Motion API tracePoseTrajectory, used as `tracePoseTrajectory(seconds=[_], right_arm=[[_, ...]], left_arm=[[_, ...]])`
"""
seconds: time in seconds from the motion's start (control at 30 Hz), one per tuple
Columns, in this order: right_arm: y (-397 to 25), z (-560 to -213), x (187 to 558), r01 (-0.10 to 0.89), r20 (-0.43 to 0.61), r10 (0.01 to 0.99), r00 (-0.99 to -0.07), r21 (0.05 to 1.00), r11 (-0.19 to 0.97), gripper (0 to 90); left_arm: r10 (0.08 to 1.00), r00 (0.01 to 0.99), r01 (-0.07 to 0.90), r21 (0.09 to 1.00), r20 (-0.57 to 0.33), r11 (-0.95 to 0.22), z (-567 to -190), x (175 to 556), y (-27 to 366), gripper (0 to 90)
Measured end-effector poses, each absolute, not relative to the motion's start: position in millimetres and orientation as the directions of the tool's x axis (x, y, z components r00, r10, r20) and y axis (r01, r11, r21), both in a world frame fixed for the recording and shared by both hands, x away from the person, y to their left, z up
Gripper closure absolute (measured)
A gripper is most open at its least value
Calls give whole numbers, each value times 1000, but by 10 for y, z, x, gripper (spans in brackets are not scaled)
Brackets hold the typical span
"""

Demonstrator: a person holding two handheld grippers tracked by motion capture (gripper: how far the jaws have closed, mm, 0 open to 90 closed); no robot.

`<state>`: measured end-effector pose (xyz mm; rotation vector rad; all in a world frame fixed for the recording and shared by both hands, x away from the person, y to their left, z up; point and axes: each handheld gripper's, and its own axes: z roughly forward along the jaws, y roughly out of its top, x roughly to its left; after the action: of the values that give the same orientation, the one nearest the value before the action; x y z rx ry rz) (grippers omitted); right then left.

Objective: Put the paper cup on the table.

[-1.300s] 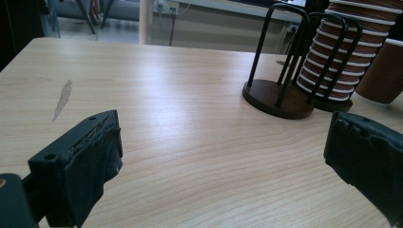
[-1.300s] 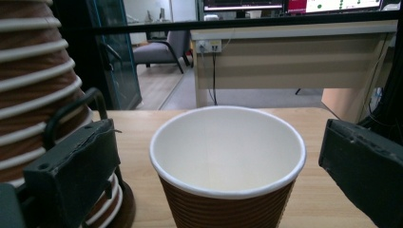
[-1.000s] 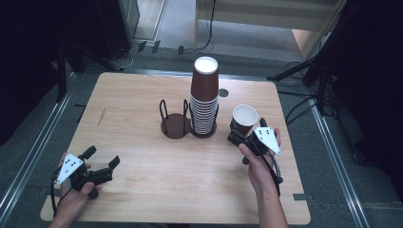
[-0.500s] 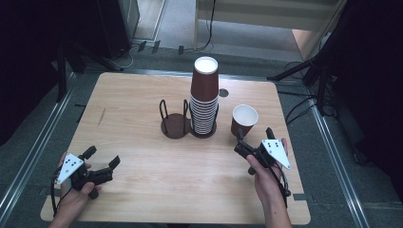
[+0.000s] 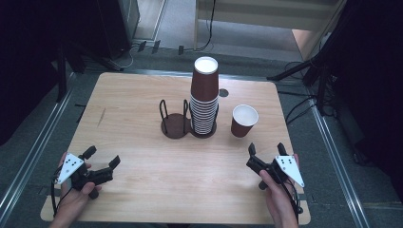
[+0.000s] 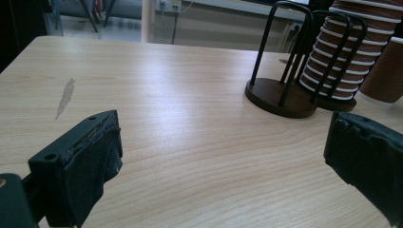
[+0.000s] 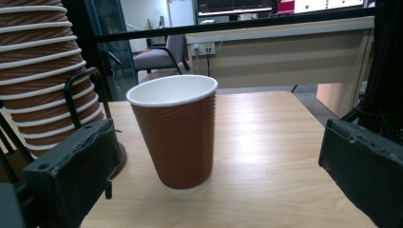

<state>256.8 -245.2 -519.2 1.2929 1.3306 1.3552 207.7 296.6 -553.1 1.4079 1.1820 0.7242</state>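
A single brown paper cup (image 5: 244, 121) stands upright on the wooden table (image 5: 142, 185), right of a tall stack of upturned brown cups (image 5: 205, 99). The stack sits in a black wire holder whose left base (image 5: 174, 124) is bare. My right gripper (image 5: 266, 148) is open, a short way in front of the single cup and apart from it. The right gripper view shows that cup (image 7: 176, 137) ahead, between the wide-spread jaws of the right gripper (image 7: 218, 178). My left gripper (image 5: 102, 156) rests open near the front left edge, holding nothing. In its own view the left gripper (image 6: 223, 161) faces the holder (image 6: 280, 95).
A faint scuff (image 5: 101, 117) marks the table's left side and a small round hole (image 5: 223, 92) lies behind the stack. Metal rails (image 5: 332, 152) run along both sides of the table. Cables and stand legs (image 5: 294, 71) lie on the floor beyond.
My right gripper has let go of the single cup and drawn back toward the person; the cup now stands alone on the table. The left gripper has not moved.
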Motion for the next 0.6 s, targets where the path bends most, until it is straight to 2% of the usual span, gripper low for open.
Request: tracePoseTrajectory(seconds=[0.6], right_arm=[[-2878, -5365, 2263, 132, 118, 990, -79, 986, -107, 0]], left_arm=[[932, 312, 258, 960, -186, 105, -5531, 2079, 2968, 0]])
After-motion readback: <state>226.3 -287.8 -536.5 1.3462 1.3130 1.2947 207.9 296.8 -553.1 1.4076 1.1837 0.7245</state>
